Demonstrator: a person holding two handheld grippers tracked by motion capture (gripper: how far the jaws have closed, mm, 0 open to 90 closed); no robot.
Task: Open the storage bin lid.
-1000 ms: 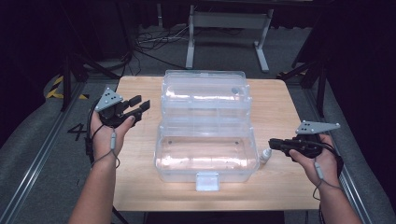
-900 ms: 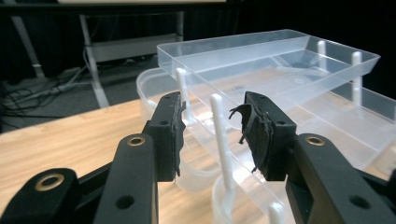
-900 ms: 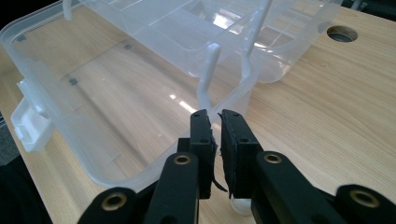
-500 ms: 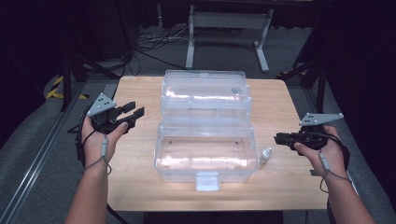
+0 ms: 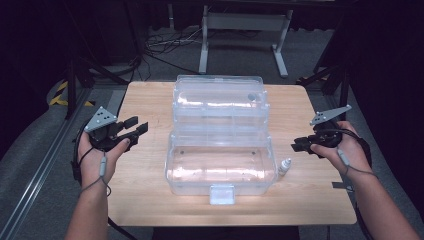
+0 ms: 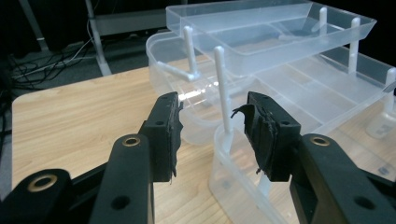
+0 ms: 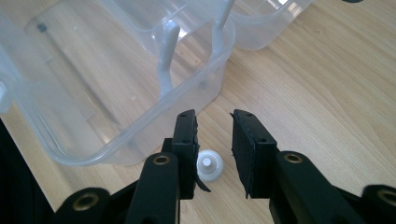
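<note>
Both hands have drawn outward from the box since the earlier frames: my right gripper has pulled back toward the table's right edge and lifted a little, and my left gripper has slid toward the left edge. The right jaws have just been opening, and nothing sits between them now; the left jaws have also been opening and are apart and empty.

The bottle stands upright on the table, just beside the box's right front corner and apart from it. It is small and white with a narrow cap. In the right gripper view I look down on its round top, which sits below the gripper, partly behind the left jaw; the pads do not press it.

The box is clear plastic, opened out in tiers, with the upper tray held on thin posts.

My right hand holds its gripper about level, jaws pointing left toward the box. My left hand holds its gripper pointing right and slightly away, at the box's left end.
</note>
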